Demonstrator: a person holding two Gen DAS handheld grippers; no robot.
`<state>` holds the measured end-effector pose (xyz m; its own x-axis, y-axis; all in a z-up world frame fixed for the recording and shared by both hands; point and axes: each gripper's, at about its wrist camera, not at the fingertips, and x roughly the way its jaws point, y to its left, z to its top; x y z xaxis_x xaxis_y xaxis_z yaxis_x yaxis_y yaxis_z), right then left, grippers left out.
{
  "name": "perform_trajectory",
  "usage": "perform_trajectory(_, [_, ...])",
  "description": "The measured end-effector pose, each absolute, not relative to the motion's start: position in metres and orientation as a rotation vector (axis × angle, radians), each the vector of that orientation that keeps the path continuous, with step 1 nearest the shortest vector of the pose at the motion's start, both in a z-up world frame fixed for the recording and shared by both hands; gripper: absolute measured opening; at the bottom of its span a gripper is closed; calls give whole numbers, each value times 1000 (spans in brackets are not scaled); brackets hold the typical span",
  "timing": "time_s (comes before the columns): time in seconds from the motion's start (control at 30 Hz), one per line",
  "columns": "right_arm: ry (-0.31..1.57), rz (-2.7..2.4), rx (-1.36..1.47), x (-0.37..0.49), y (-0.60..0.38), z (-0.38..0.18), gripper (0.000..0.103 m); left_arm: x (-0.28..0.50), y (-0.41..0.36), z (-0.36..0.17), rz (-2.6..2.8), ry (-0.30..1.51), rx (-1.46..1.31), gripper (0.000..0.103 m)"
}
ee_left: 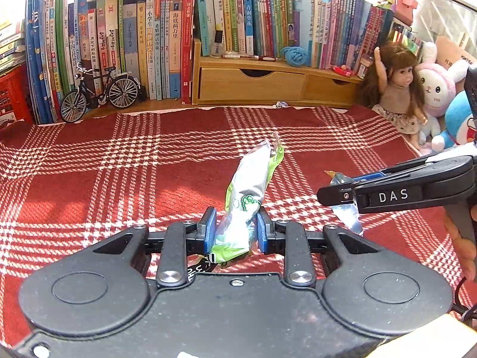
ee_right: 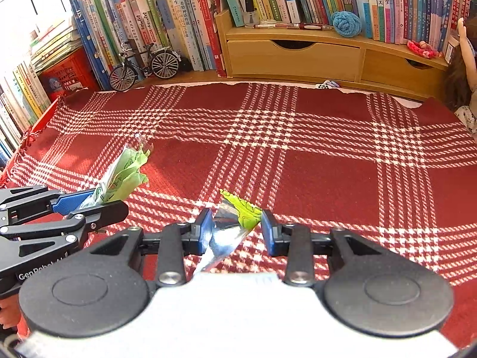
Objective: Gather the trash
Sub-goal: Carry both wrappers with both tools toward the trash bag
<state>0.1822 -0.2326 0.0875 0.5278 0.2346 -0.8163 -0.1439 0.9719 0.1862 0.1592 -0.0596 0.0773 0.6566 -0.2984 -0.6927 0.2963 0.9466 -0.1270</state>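
Everything here sits around the red plaid cloth (ee_right: 313, 161). Over its left part, the left gripper (ee_left: 234, 228) is clamped on a green-and-white wrapper (ee_left: 247, 191), which sticks up off the cloth between the blue pads (ee_left: 210, 228). Over the cloth's near middle, the right gripper (ee_right: 237, 231) pinches a silver foil scrap (ee_right: 229, 232) with a lime-green corner, also lifted clear. Behind the cloth's far edge: a toy bike (ee_right: 146, 67), books (ee_right: 167, 21), a wooden shelf (ee_right: 298, 56), and a doll (ee_left: 396, 89) at the far right.
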Motion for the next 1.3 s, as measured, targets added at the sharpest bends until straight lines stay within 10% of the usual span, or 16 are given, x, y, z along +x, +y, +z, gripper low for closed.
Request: perform_trajectory(1.3, [1025, 317, 224, -39, -194, 135, 40, -112, 17, 140, -346, 769, 39, 26])
